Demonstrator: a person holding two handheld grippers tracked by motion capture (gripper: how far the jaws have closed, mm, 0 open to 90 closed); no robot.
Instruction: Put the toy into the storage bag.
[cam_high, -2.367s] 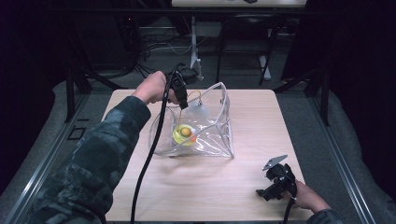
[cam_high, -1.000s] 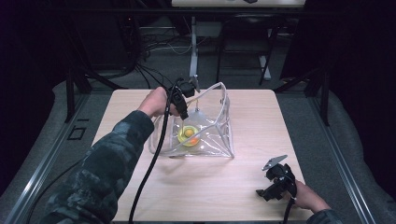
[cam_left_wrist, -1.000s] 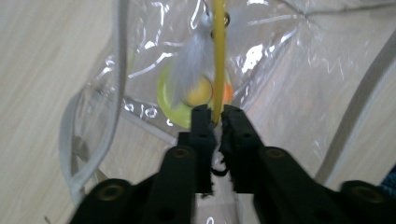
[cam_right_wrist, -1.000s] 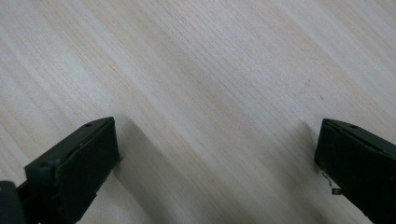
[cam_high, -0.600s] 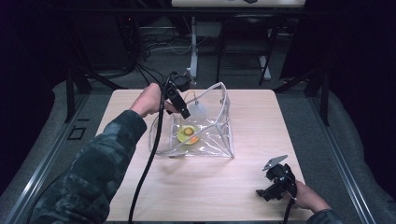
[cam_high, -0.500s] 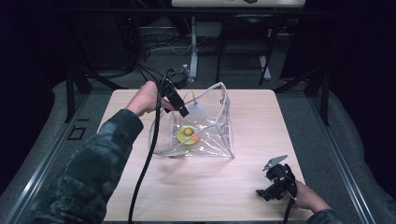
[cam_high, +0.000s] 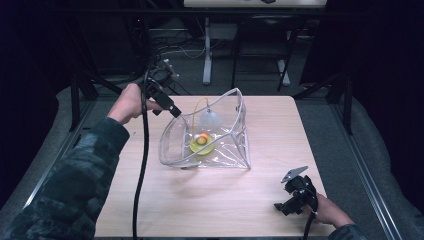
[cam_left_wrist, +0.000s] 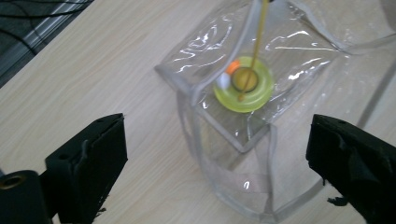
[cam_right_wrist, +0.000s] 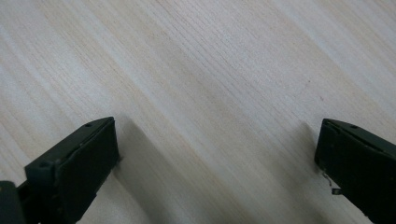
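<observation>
Left gripper (cam_high: 172, 111) just opened, released, above the clear plastic pouch (cam_high: 207, 135) holding a yellow ring (cam_left_wrist: 243, 84). Right gripper (cam_high: 292, 197) released, on the wooden surface (cam_high: 210, 200).

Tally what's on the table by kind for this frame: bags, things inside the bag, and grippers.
Clear plastic bag: 1
Yellow-green ring inside the bag: 1
Small orange piece beside the ring, too blurred to identify: 1
Grippers: 2, the left gripper open above the bag, the right gripper open over bare table
Total: 5
</observation>
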